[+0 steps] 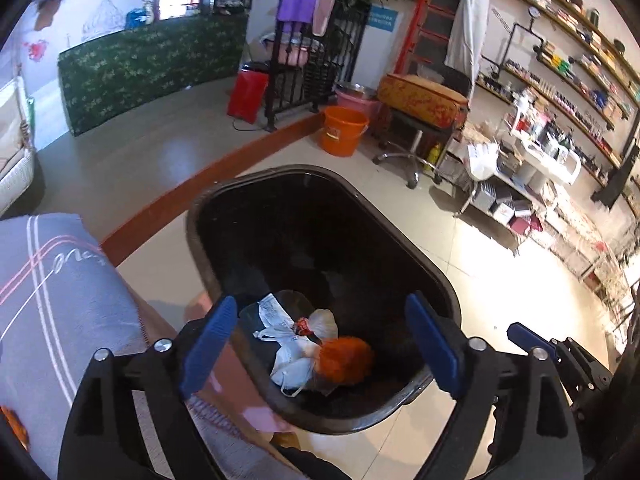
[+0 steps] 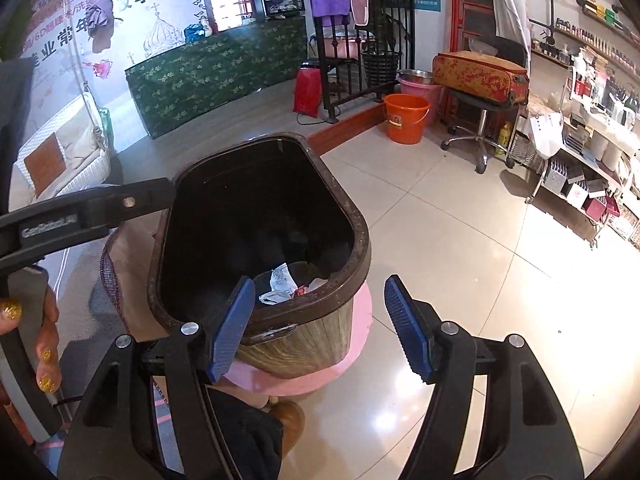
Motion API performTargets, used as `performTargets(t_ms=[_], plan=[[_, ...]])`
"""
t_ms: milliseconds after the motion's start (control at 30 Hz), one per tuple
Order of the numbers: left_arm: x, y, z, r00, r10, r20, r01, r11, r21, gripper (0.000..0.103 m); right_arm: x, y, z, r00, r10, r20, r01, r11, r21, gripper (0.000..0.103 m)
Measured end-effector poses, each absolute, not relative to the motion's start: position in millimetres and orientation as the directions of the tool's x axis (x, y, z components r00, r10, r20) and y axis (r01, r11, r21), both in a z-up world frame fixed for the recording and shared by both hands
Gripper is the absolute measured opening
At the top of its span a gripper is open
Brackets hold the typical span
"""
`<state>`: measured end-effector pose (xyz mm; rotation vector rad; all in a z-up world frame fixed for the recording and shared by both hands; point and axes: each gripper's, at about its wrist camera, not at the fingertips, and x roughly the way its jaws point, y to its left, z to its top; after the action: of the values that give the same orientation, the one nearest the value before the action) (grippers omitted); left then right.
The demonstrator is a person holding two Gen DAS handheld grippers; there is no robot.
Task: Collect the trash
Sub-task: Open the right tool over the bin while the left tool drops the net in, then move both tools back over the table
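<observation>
Trash [image 1: 316, 344] in bin [image 1: 420, 256] — both claws open

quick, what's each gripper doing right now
left gripper: open, empty, above the trash bin.
right gripper: open, empty, at the bin's near rim.

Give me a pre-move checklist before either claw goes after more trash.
1. Left claw empty: ok, open, nothing between the fingers.
2. Right claw empty: ok, open.
3. Bin upright, mouth uncovered: ok.
4. Trash inside the bin: ok, white wrappers and an orange clump lie at the bottom.
5. Room left in the bin: ok, mostly dark empty space above the trash.
6. More trash to collect nearby: cannot tell, none plainly visible on the floor.
</observation>
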<state>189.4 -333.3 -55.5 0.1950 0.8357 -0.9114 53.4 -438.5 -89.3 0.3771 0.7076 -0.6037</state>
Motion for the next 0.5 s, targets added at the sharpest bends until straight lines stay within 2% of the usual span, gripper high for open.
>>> performTargets(t_ms=[67, 167, 233, 500], plan=[[190.3, -324.9, -53.2, 0.339, -0.617, -0.71, 0.747, 0.636, -0.195, 0.087, 54.0, -437.4, -88.5, 0.603, -0.384, -0.699, 0.626, 0.771, 0.116, 0.068], [188.5, -309.1, -48.0, 0.362, -0.614, -0.701, 0.734, 0.651, -0.192, 0.09, 57.8, -432.6, -86.8, 0.605, -0.381, -0.699, 0.619, 0.777, 0.112, 0.076], [187.2, -294.9, -44.9, 0.384, -0.61, -0.693, 0.72, 0.668, -0.189, 0.094, 59.8, -427.9, -85.8, 0.611, -0.377, -0.696, 0.613, 0.782, 0.114, 0.076], [184.0, -234.7, -31.2, 0.475, -0.558, -0.681, 0.647, 0.745, -0.159, 0.095, 79.9, -394.7, -75.7, 0.645, -0.322, -0.693, 0.537, 0.836, 0.111, 0.077]])
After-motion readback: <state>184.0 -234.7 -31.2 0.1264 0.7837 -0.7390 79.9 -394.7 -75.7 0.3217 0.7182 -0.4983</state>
